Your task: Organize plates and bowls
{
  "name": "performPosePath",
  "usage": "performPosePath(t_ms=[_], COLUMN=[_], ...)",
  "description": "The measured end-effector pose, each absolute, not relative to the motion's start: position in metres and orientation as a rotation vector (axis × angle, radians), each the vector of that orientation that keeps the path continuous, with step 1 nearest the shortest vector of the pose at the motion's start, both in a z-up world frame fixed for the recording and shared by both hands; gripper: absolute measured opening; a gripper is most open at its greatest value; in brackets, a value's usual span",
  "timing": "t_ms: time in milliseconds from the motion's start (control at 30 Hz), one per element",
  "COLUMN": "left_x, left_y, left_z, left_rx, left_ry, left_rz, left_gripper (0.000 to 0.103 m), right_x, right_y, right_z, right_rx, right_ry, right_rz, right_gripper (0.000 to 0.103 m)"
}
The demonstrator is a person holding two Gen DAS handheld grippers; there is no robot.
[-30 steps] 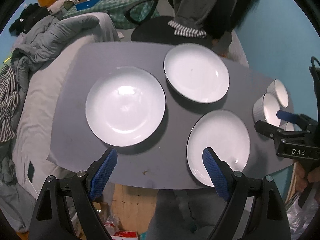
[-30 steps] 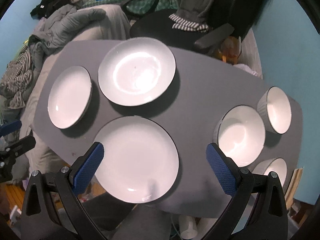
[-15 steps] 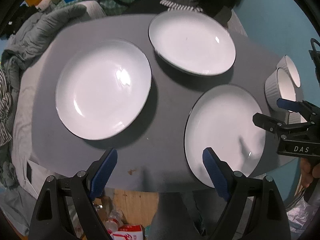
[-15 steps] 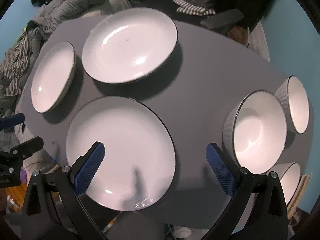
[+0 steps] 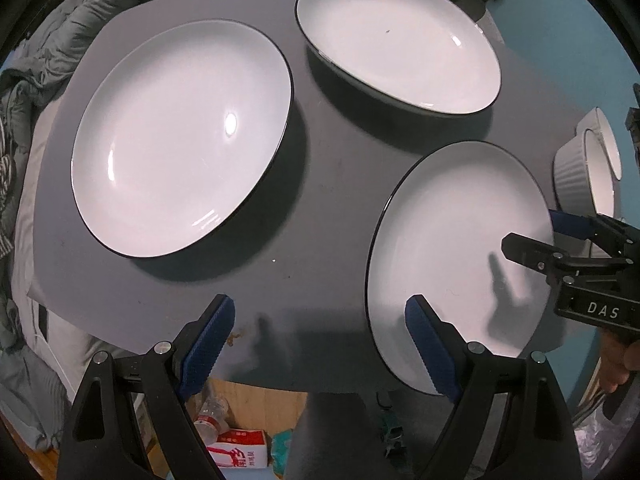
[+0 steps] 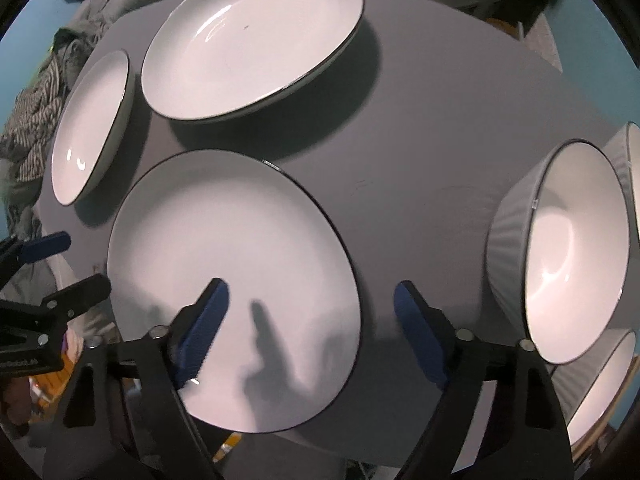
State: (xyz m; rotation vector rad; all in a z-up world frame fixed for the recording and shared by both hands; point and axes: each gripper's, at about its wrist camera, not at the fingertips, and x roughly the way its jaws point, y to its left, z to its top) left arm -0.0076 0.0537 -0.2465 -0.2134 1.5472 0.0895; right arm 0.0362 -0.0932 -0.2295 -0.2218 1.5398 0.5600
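Three white, dark-rimmed plates lie on the grey table (image 5: 332, 208): a left plate (image 5: 180, 136), a far plate (image 5: 400, 36) and a near plate (image 5: 460, 260). My left gripper (image 5: 320, 344) hangs open above the table's front edge, its right finger over the near plate's left rim. My right gripper (image 6: 312, 330) points down over the same near plate (image 6: 232, 280); its jaws are closing, with the plate's right rim below the gap and nothing pressed between the pads. Three ribbed white bowls stand at the right: a middle bowl (image 6: 568, 256), a far bowl (image 6: 632, 168) and a near bowl (image 6: 600, 384).
Crumpled grey bedding and clothes (image 5: 36, 92) lie beyond the table's left side. Under the front edge a carton and a plastic bottle (image 5: 236, 448) rest on the wooden floor. A blue wall (image 5: 592, 72) runs close on the right, and a hand (image 5: 616, 360) holds the right gripper.
Both grippers have sunk toward the table, so plates and bowls look larger. The right gripper's fingers now stand closer together. No dish has moved.
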Motion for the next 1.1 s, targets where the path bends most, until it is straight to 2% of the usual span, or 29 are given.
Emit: performPosePath(t_ms=[67,233,467,533,600,800,867,1000,1100], left_x=[-0.007,-0.006,0.001,0.002,0.005,0.011,0.013,0.015,0.02], left_y=[0.056,0.057,0.066,0.07,0.073,0.083,0.088,0.096,0.102], left_z=[-0.249,-0.257,-0.262,-0.264,-0.263,-0.266,-0.269,-0.27,-0.267], left_rx=[-0.225,-0.253,-0.302,-0.315,-0.333,-0.388,-0.409,-0.434,-0.445], left_ry=[1.554,1.573,1.593,1.596,1.601,1.622,1.627,1.631,1.621], left_rz=[0.098,0.11,0.118,0.124,0.131,0.157,0.154,0.131,0.115], left_gripper=[0.088,0.088,0.088,0.087,0.081,0.065,0.057,0.052,0.045], right_x=[0.038,0.046,0.05,0.054,0.057,0.068,0.068,0.07,0.074], right_y=[-0.092,-0.091,-0.09,-0.094,-0.095,-0.093,-0.09,-0.09,-0.096], right_z=[-0.232,-0.241,-0.243,-0.243,-0.244,-0.248,-0.249,-0.251,-0.253], right_rx=[-0.229,-0.251,-0.283,-0.28,-0.27,-0.253,-0.262,-0.256,-0.236], right_ry=[1.551,1.586,1.592,1.597,1.604,1.631,1.636,1.645,1.664], right_rz=[0.573,0.592,0.625,0.63,0.642,0.692,0.704,0.723,0.739], right_gripper=[0.079,0.063,0.049,0.039,0.032,0.023,0.023,0.021,0.021])
